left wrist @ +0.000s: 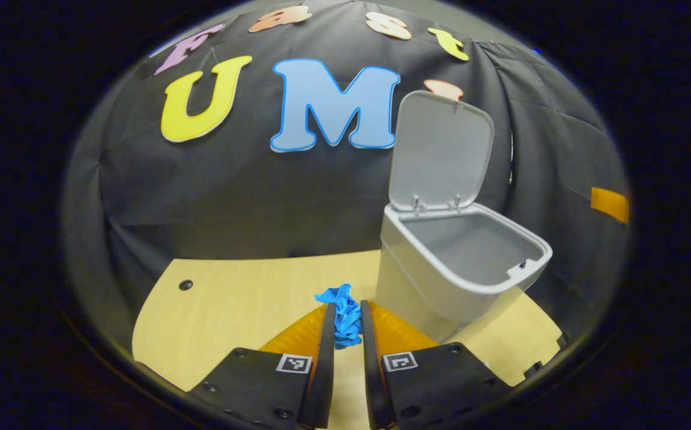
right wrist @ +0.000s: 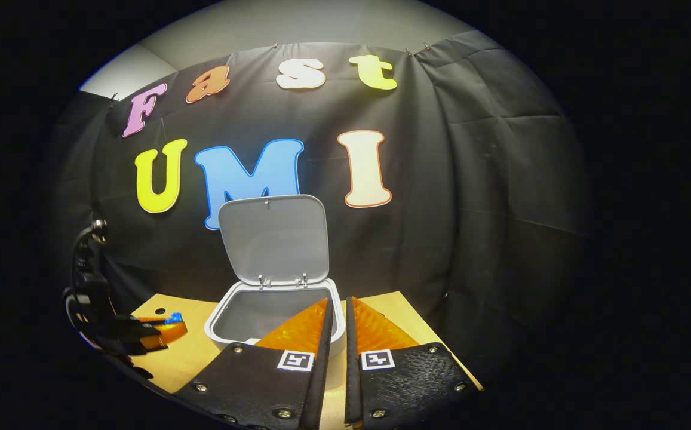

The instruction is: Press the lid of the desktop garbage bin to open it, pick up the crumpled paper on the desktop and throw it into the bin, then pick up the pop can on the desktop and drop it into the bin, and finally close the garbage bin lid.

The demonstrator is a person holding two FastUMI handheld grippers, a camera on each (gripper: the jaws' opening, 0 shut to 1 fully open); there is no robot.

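Clamped between the fingers of the left gripper (left wrist: 347,325) is the crumpled paper (left wrist: 343,315), a blue wad pinched on both sides with its top poking out above the fingertips, lifted above the wooden desktop (left wrist: 232,310). In the left gripper view the garbage bin (left wrist: 458,263) stands just to the right of the held wad, its lid (left wrist: 441,152) swung upright on two small hinges so the empty grey interior is exposed. That open lid suggests the pressing step is done, and the paper is probably held high so it can clear the rim on the way over. From the right gripper view, the right gripper (right wrist: 335,334) hangs in front of the bin with its jaws nearly together and nothing between them, likely parked out of the way while the other hand works. At the far left of that view the left gripper appears small, with a speck of blue at its tip. I cannot pick out the pop can. No brand or label is legible on the bin; the fingers carry only small square black-and-white markers (left wrist: 294,363).
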